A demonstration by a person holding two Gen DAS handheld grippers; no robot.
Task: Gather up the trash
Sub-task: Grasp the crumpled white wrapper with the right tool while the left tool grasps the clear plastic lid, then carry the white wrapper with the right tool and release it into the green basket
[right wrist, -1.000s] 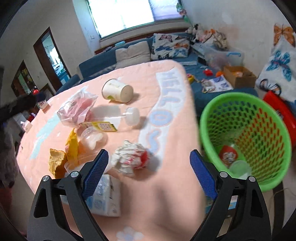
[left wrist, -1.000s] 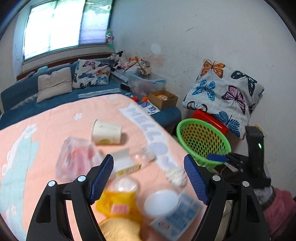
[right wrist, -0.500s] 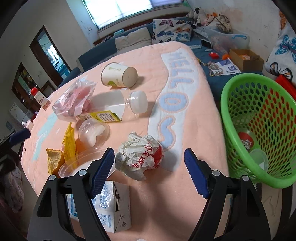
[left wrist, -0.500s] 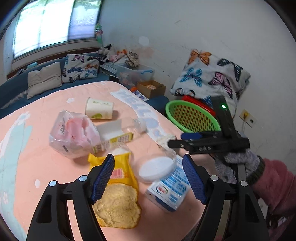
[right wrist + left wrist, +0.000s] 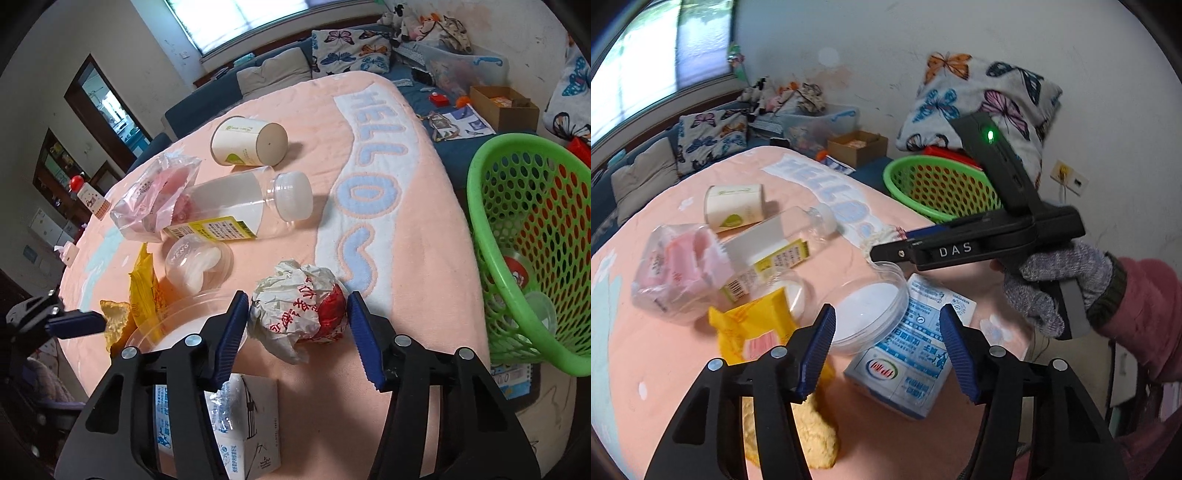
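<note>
While the pink blanket [image 5: 406, 258] carried scattered trash, the green basket [image 5: 491, 258] stood beside its edge. Right gripper [image 5: 293, 317] had just been closing, pads flanking the wad [image 5: 299, 306]; contact unclear. Left gripper [image 5: 886, 339], also closing, hung spread above the lid [image 5: 868, 314].

A crumpled white-and-red paper wrapper [image 5: 301, 308] lies on the pink blanket-covered surface [image 5: 413, 236]; left of it are a clear plastic lid [image 5: 170, 321], a yellow snack packet [image 5: 142, 291], a lying clear bottle [image 5: 236, 210] and a tipped paper cup [image 5: 249, 142]. Right stands the green basket [image 5: 517, 236].
</note>
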